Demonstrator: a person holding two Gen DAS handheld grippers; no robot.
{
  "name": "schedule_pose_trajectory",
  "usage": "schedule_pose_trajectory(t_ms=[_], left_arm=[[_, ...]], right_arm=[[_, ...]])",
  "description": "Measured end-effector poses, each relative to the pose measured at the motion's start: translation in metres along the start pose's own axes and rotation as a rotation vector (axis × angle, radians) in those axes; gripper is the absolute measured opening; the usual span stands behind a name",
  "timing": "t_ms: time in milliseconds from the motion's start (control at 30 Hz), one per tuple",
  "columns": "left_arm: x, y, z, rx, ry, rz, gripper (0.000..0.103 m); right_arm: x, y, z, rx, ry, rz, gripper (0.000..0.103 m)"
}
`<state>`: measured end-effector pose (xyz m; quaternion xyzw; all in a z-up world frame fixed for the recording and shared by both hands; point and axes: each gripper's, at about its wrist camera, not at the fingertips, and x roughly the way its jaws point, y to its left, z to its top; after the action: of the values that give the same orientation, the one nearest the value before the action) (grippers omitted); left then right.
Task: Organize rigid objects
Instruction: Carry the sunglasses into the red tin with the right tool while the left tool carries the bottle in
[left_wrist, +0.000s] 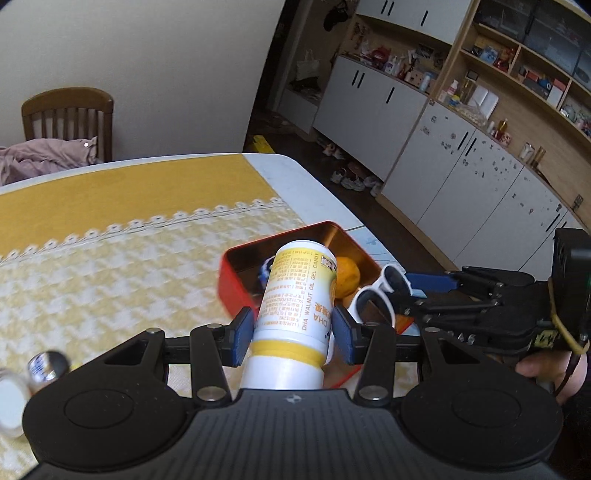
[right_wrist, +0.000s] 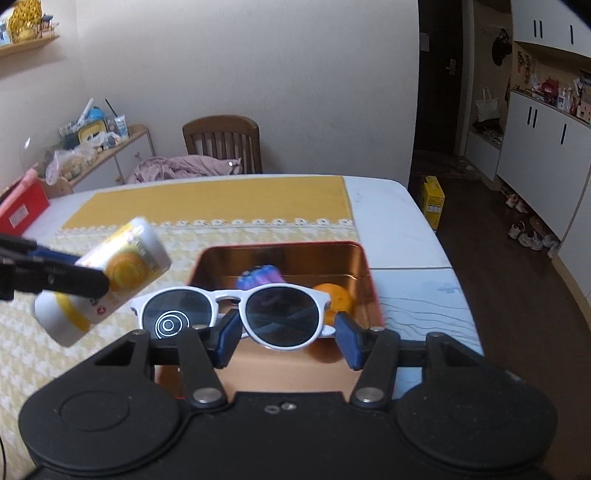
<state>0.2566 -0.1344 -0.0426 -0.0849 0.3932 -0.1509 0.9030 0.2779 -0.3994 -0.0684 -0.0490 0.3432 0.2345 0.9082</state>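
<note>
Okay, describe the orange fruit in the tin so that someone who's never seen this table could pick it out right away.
Start at the table with the yellow cloth and find the open red tin near its right edge. The orange fruit sits in the tin's right-hand part, behind the white sunglasses that the right claw holds. It is the only round, plain orange thing there; its neighbour in the tin is blue and purple.

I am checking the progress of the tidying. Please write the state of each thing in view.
Left gripper: shut on bottle.
Bottle: held in air, tilted, capped.
Right gripper: shut on sunglasses.
Sunglasses: held over tin, arms folded.
Red tin: open, no lid.
Orange: inside tin.
</note>
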Motion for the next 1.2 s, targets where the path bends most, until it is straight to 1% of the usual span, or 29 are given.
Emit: schedule_pose_trajectory(t_ms=[167, 367, 467, 567, 600, 633, 867, 933, 1067, 1200], left_arm=[[0.029, -0.015, 0.011, -0.009, 0.017, 0.027, 0.045], [0.060, -0.024, 0.018, -0.031, 0.040, 0.064, 0.045], [0.071, -0.029, 0.022, -0.024, 0.051, 0.075, 0.040], [0.083, -0.033, 0.025, -0.005, 0.060, 0.079, 0.032], [0.087, -0.034, 0.025, 0.000, 0.073, 0.079, 0.028], [0.092, -0.033, 0.025, 0.003, 0.087, 0.081, 0.026], [0.112, -0.034, 0.017, 0.019, 0.120, 0.102, 0.026], [0.117, -0.036, 0.016, 0.025, 0.131, 0.104, 0.026], [0.125, -0.037, 0.011, 0.024, 0.149, 0.104, 0.026], [0.126, -0.036, 0.012, 0.009, 0.144, 0.099, 0.026]], right_arm=[[0.012, -0.008, -0.002, -0.030, 0.018, 0.007, 0.054], [0.026, -0.007, -0.007, -0.107, 0.052, 0.029, 0.054], [0.032, -0.009, -0.006, -0.118, 0.069, 0.039, 0.054], [0.037, -0.010, -0.008, -0.152, 0.095, 0.047, 0.054], [0.039, -0.009, -0.009, -0.167, 0.103, 0.049, 0.055], [0.041, -0.008, -0.010, -0.183, 0.111, 0.047, 0.055], [0.053, -0.012, -0.011, -0.223, 0.140, 0.042, 0.055], [0.058, -0.013, -0.012, -0.246, 0.148, 0.030, 0.055], [0.063, -0.015, -0.015, -0.274, 0.171, 0.035, 0.055], [0.062, -0.014, -0.015, -0.281, 0.188, 0.047, 0.060]])
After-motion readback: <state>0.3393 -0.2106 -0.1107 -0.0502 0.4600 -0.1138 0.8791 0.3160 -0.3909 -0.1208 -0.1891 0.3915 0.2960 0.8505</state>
